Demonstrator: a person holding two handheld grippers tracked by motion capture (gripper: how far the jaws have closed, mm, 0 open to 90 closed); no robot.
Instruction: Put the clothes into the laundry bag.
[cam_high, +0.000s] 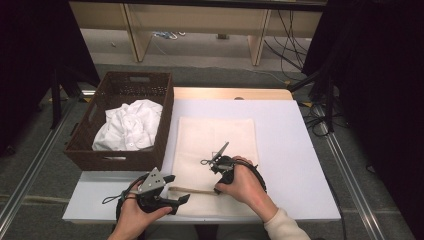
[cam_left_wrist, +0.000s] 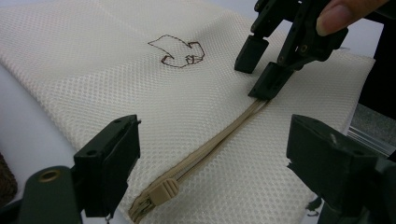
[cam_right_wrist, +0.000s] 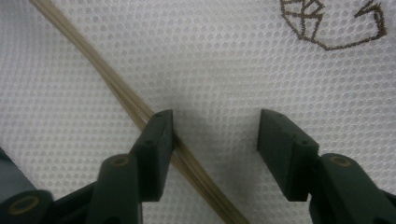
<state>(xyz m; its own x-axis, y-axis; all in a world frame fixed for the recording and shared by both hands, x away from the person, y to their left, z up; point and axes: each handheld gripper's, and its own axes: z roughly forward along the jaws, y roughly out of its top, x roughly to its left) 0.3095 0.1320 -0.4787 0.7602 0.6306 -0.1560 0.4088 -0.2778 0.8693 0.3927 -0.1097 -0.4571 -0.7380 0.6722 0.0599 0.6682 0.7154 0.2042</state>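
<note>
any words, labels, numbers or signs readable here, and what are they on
No readable words, brand names or numbers.
One sign: a brown outline emblem stitched on the cream mesh laundry bag, above its tan zipper. It is a figure, not letters.
The wicker basket and white cloth show no labels.

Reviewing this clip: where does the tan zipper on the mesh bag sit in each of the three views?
High view: the zipper runs along the bag's near edge, between the two grippers.
Left gripper view: it runs from the pull at bottom centre up right to the right gripper.
Right gripper view: it crosses diagonally from top left, under one jaw.
Shared landmark: the brown stitched logo on the mesh bag.
</note>
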